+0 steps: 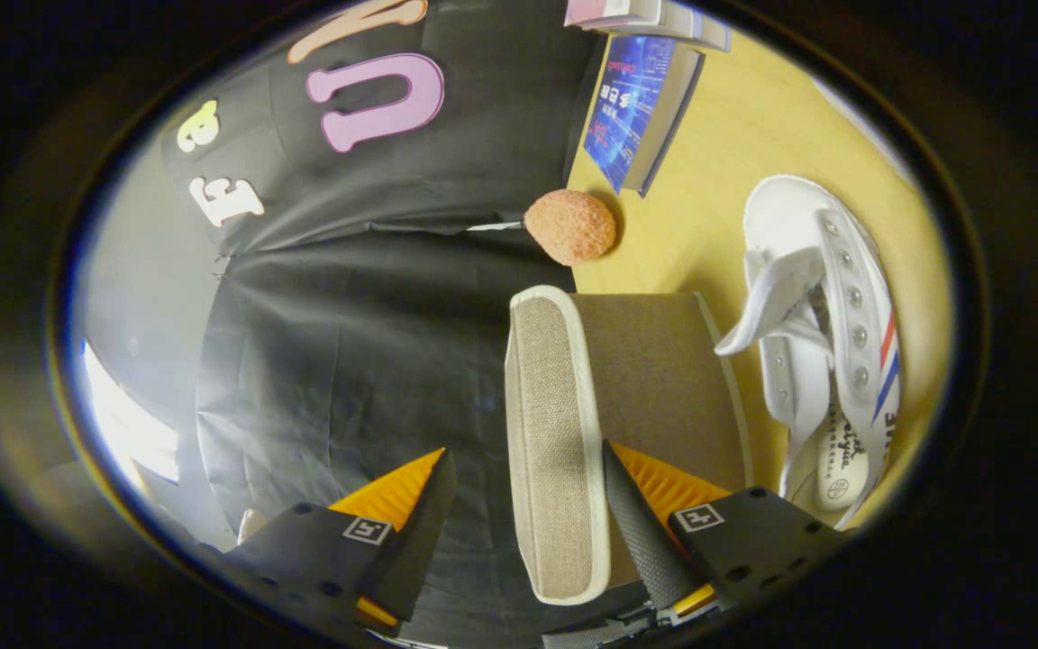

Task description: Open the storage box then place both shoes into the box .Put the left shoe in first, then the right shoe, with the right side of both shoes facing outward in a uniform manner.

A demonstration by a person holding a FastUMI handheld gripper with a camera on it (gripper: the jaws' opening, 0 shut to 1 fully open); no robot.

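Observation:
The storage box's lid, beige woven fabric with white trim, stands edge-on between my fingers. Its brown inner face turns toward the table. My gripper is open around the lid's rim. The right finger lies against the brown side, while the left finger stays a clear gap away from the beige side. A white high-top shoe with red and blue stripes lies on the yellow table just beyond the lid, its opening and insole facing me.
An orange fuzzy ball sits at the table's edge past the lid. Farther off lie a blue book and a stack of books. Black cloth hangs beside the table.

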